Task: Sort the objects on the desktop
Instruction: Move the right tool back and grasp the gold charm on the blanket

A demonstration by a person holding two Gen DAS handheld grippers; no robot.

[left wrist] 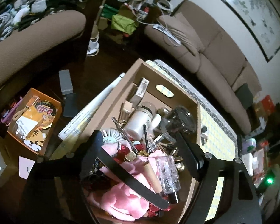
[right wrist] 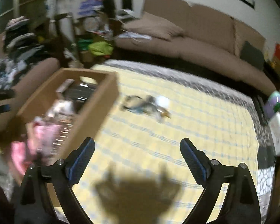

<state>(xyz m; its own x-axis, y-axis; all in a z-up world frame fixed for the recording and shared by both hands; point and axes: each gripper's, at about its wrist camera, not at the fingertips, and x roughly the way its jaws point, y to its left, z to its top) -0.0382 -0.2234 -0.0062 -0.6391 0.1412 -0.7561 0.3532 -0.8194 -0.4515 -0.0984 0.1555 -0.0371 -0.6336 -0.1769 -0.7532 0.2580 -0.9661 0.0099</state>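
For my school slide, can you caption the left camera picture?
Open left gripper over a cardboard box of clutter.

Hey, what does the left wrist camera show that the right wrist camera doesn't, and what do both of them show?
Only the left wrist view shows the box contents sharply: a black nail file lying on pink plush, a white bottle, a dark jar, and an orange box on the floor. The left claw is open over them.

Only the right wrist view shows the open right claw above bare yellow tablecloth, its shadow, and a small blurred pile.

Both show the cardboard box and brown sofa.
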